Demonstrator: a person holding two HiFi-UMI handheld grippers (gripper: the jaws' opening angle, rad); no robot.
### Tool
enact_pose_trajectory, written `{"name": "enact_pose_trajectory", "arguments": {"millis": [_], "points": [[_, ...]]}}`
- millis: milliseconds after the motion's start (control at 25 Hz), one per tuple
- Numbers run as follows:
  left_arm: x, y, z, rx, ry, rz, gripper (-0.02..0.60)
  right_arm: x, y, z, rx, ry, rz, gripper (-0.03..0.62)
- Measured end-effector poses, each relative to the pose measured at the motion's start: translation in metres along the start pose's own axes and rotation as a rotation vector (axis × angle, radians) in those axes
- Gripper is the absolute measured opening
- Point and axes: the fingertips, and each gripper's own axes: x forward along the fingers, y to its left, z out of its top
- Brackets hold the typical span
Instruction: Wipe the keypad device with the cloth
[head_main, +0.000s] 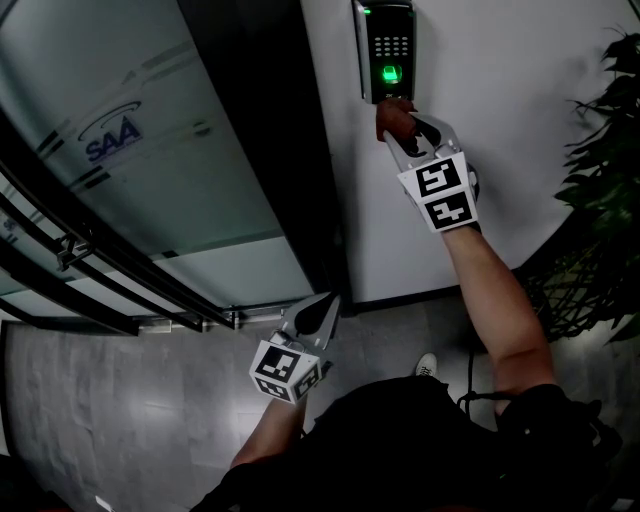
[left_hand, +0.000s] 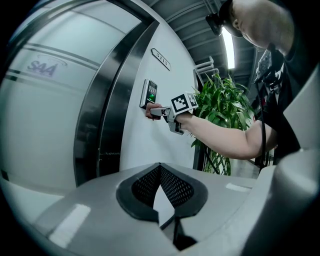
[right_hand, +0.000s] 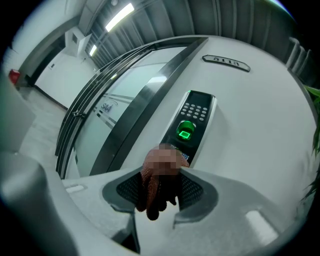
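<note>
The right claw (head_main: 404, 130) holds a brown cloth (head_main: 391, 116) against the lower edge of the keypad device (head_main: 386, 50).

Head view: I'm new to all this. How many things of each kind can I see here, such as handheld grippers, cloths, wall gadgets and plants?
Grippers: 2, the left gripper and the right gripper
Cloth: 1, reddish-brown, in the right gripper's fingers
Keypad device: 1
Leafy plant: 1
Total: 5

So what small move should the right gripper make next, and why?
Probably slide the right gripper up: its reddish cloth sits at the keypad device's bottom edge, with the green-lit sensor and keys uncovered above.
</note>
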Motion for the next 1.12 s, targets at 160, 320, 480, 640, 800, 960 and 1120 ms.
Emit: {"name": "enact_pose_trajectory", "arguments": {"millis": [160, 320, 480, 640, 800, 960, 1120], "points": [[0.000, -0.001, 0.001, 0.000, 0.000, 0.000, 0.015, 0.000, 0.003, -0.003, 0.002, 0.014, 0.012, 0.149], [0.000, -0.003, 0.000, 0.001, 0.002, -0.002, 0.015, -0.001, 0.006, -0.009, 0.021, 0.033, 0.032, 0.149], [0.000, -0.006, 0.003, 0.001, -0.004, -0.006, 0.015, -0.008, 0.005, -0.001, 0.030, 0.010, 0.033, 0.149], [-0.001, -0.004, 0.000, 0.004, -0.004, -0.002, 0.015, -0.023, -0.013, 0.044, 0.015, -0.095, -0.010, 0.149], [-0.001, -0.003, 0.002, 0.002, -0.011, 0.007, 0.015, -0.027, -0.046, 0.103, -0.037, -0.187, -0.071, 0.149], [-0.003, -0.002, 0.002, -0.001, -0.015, 0.014, 0.015, -0.021, -0.071, 0.142, -0.082, -0.221, -0.120, 0.149], [-0.005, -0.001, 0.002, -0.006, -0.019, 0.025, 0.015, -0.012, -0.082, 0.158, -0.091, -0.225, -0.139, 0.149]]}}
